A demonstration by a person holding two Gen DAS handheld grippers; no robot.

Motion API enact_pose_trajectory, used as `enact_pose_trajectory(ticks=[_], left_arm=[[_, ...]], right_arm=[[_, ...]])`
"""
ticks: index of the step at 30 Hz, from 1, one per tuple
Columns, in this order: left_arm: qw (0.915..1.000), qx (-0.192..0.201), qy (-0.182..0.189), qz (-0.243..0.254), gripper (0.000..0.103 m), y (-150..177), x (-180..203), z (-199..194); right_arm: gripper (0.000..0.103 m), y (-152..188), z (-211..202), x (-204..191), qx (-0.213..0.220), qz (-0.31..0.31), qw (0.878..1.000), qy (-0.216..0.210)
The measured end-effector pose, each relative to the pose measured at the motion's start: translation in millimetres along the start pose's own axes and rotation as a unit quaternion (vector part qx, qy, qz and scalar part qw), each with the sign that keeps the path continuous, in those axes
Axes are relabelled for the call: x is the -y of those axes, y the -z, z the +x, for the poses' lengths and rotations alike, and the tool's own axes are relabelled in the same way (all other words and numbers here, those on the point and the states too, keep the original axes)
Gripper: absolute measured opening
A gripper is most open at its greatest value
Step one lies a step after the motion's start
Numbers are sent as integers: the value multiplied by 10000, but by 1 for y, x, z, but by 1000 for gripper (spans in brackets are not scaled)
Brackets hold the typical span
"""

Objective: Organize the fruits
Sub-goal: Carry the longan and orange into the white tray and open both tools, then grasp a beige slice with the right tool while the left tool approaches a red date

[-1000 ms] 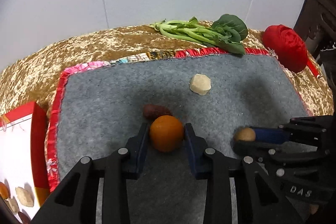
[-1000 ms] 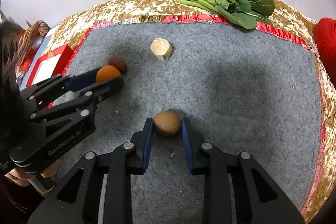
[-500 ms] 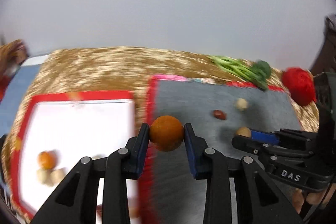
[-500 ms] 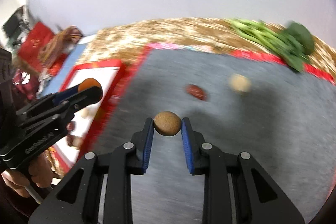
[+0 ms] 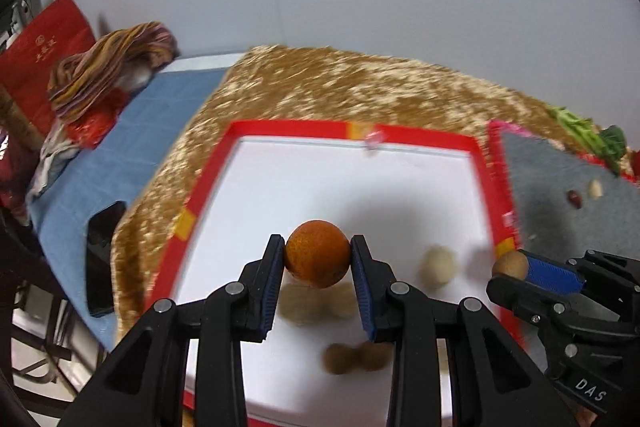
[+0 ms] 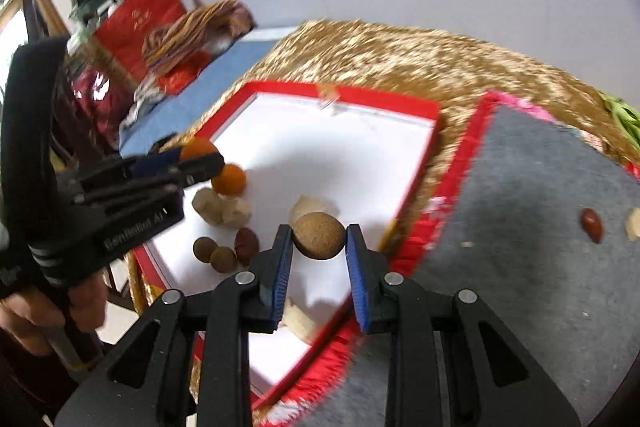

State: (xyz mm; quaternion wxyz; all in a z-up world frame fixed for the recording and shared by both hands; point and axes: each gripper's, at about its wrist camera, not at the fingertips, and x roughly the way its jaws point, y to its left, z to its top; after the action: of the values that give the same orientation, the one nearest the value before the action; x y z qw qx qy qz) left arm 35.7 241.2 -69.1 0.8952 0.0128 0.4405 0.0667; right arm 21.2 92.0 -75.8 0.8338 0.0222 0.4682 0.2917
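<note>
- Orange round citrus fruit [image 5: 317, 253] pinched between the blue-padded fingers of the left gripper [image 5: 318, 267], held above the white floor of the red-rimmed shallow box [image 5: 288, 126].
- Rough tan-brown round fruit [image 6: 319, 235] clamped the same way in the right gripper [image 6: 319, 259], hanging over the box's near corner, close to the 5 o'clock edge in the right wrist view.
- Inside the box, seen from the right wrist: second small orange fruit [image 6: 229, 179] at 9 o'clock, touching pale beige irregular chunks [image 6: 220, 209] just below it.
- Two small brown round fruits [image 6: 214, 254] side by side at 7 o'clock of the box floor, with a dark red oval date [image 6: 246, 244] touching them on the 3 o'clock side.
- Another pale chunk partly hidden behind the held tan fruit; cannot tell its full shape.
- Grey felt mat with red fringe [image 6: 532, 227] at 3 o'clock of the box, lying on a gold crushed-velvet tablecloth [image 6: 400, 59].
- On the mat, well apart from the box: one dark red date [image 6: 592, 225] and, just beside it at 3 o'clock, a pale beige piece [image 6: 633, 223] cut by the frame edge.
- Green leafy vegetable [image 5: 588, 139] at 2 o'clock in the left wrist view, beyond the mat.
- Person's hand [image 6: 52, 311] wrapped round the left gripper's handle at 8 o'clock.
- Blurred edges throughout both views.
</note>
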Motion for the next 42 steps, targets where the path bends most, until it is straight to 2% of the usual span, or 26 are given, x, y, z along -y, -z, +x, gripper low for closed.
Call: enact_pose_trajectory(ticks=[4,10,13,15,17,18,21,24,31,37,41,42], left_arm=[[9995,-250,-165,121,33,4,-4,10],[9986,-220,-307,381,34,7,1,8],[9981,-337,-373,361,36,7,0,12],[9980,-377,-410,292,49,6,-1,14],[9979,-285,-524,255,59,4,-1,10],[9978,-205,-577,268,63,3,0,8],[9970,1,-698,335,66,-1,6,2],[9972,56,-623,405,69,-3,16,0],[9978,95,-392,524,70,-8,49,-3],[9970,125,-102,763,73,-7,92,-10],[9946,55,185,1015,73,-2,123,-12],[9939,43,242,1072,73,-1,130,-13]], right_arm=[[29,3,20,-10,-205,-158,9997,28],[29,6,30,-19,-348,-340,9988,-22],[29,5,28,-24,-335,-421,9985,-82],[34,4,23,-25,-259,-479,9985,-102],[45,1,14,-24,-127,-422,9989,-176],[45,0,10,-22,-63,-383,9990,-200],[46,-4,-7,-12,187,-251,9994,-134],[46,-7,-19,2,306,-82,9995,-29],[46,-11,-52,58,472,427,9958,662],[46,-9,-87,139,630,868,9775,1814],[46,-1,-100,200,492,1386,9623,2289],[46,0,-101,210,488,1473,9613,2275]])
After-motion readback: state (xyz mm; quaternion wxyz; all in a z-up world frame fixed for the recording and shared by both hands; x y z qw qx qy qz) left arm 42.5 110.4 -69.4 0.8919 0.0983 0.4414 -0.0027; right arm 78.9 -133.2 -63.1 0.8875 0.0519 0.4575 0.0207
